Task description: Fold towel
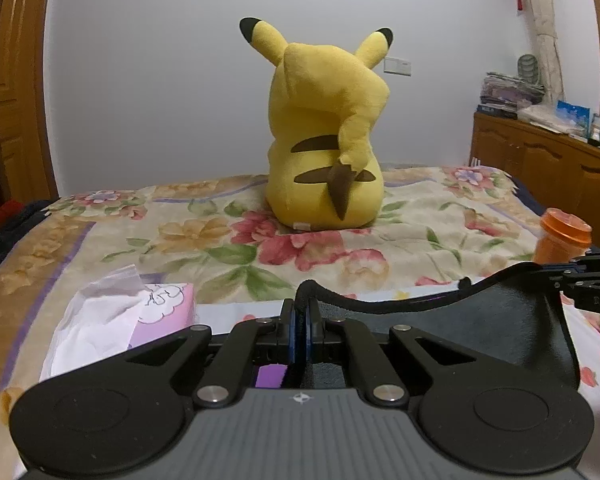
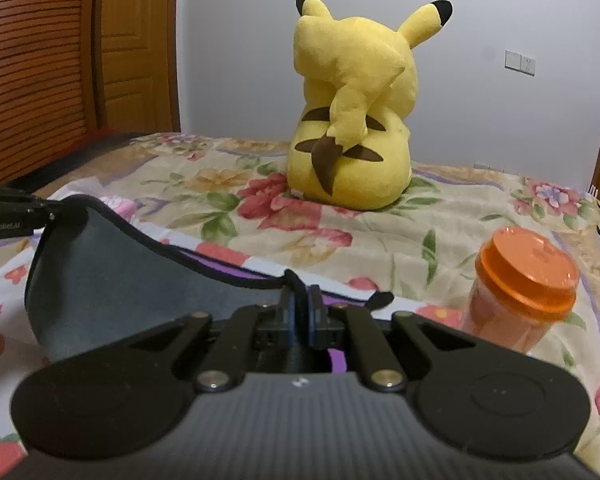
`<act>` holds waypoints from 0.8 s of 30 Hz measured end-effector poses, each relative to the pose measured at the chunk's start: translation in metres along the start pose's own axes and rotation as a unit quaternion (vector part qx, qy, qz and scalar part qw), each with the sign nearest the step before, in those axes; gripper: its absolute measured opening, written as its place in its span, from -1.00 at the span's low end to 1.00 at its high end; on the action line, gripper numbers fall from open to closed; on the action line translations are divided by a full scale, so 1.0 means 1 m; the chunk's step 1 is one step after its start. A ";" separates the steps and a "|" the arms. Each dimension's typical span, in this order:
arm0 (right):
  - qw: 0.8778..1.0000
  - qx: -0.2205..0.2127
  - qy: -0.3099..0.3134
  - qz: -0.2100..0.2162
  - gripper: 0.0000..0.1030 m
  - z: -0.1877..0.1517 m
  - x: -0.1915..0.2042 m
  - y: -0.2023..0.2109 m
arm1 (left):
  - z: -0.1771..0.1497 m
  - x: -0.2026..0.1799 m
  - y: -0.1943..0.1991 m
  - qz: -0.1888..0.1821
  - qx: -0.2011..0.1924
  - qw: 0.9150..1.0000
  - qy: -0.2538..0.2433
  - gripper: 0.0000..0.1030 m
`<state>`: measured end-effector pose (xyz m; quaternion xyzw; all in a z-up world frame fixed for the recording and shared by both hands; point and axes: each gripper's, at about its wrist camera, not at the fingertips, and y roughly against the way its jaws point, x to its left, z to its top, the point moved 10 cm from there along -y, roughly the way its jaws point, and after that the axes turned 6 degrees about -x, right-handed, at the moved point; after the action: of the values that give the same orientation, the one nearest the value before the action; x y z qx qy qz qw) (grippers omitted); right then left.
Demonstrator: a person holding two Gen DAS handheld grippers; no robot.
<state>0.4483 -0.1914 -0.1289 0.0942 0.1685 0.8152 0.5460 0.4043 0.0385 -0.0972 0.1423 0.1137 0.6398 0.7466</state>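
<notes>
Grey towel lifted over floral bedspread, 12 o'clock from both cameras. Left gripper and right gripper each pinch 1 edge. Fold started, unfinished.

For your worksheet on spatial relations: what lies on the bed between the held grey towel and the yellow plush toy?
Only bare floral bedspread separates the grey towel from the plush toy; both wrist views show it.
</notes>
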 end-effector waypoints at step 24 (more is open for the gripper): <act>0.999 0.001 0.003 -0.032 -0.88 -0.007 -0.025 -0.062 | -0.006 0.015 -0.076 0.027 0.025 0.999 -0.012 -0.85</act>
<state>0.5090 -0.1945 -0.1581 0.0871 0.1742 0.7976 0.5709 0.4744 0.0433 -0.1302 0.1715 0.1169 0.6552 0.7264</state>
